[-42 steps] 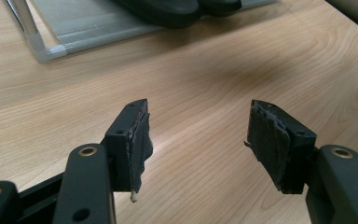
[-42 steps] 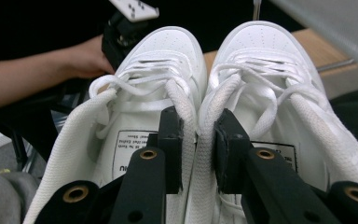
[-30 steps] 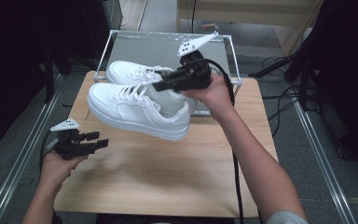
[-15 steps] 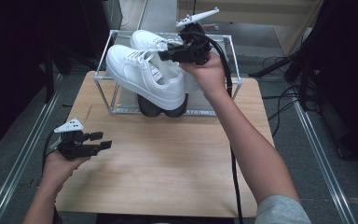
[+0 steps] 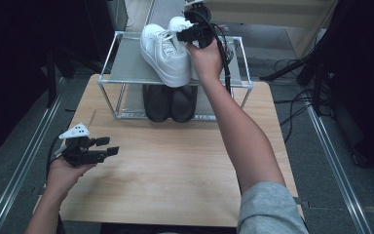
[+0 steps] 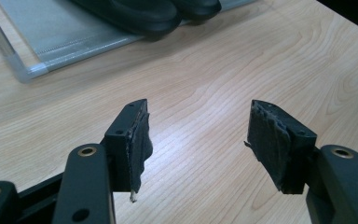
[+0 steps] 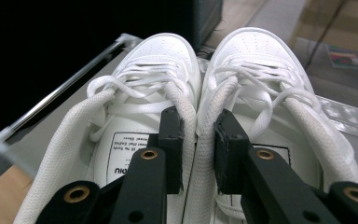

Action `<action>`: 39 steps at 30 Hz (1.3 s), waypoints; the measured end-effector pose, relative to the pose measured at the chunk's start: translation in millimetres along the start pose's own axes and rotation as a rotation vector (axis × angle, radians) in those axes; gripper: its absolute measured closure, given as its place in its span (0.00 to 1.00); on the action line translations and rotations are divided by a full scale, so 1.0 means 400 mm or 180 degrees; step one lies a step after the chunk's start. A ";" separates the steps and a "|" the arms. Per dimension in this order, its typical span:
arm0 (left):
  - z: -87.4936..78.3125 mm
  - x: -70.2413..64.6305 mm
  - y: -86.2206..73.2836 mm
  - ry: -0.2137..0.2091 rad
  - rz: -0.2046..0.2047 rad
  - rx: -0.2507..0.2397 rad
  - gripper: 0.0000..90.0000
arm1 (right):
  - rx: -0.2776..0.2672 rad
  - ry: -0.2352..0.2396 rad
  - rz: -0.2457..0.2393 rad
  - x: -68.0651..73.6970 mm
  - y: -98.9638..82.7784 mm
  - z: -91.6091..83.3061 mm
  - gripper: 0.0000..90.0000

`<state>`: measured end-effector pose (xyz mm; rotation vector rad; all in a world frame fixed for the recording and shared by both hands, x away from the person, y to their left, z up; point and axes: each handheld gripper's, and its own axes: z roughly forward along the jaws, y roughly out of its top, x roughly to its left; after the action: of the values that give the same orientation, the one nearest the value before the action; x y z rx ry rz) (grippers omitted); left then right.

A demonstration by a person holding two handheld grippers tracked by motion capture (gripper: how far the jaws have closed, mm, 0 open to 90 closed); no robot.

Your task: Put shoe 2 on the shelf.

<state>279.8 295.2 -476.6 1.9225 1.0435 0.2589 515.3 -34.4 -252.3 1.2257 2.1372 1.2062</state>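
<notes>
On rack (image 5: 126,78) top: two white shoes (image 5: 163,51), collars pinched together by right gripper (image 7: 198,149); two black shoes (image 5: 169,103) beneath; left gripper (image 6: 198,140) wide, empty.

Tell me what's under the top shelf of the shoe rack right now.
Under the top shelf, a pair of black shoes sits on the rack's lower level, only one end poking out; the shelf and white sneakers cover the rest.
</notes>
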 end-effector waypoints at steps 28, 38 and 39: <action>0.051 -0.024 0.027 -0.0195 0.0223 0.0134 0.43 | -0.0008 -0.0941 0.0704 0.075 -0.017 0.111 0.71; 0.070 -0.028 0.036 -0.0221 0.0299 0.0212 0.43 | 0.0031 -0.0832 0.0493 0.076 -0.022 0.092 0.59; 0.070 -0.029 0.036 -0.0222 0.0294 0.0220 0.43 | 0.0030 -0.0816 0.0468 0.076 -0.023 0.088 0.58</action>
<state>296.2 265.9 -478.7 2.0303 0.9297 0.2086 518.3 5.8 -277.0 1.4768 1.8964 1.0330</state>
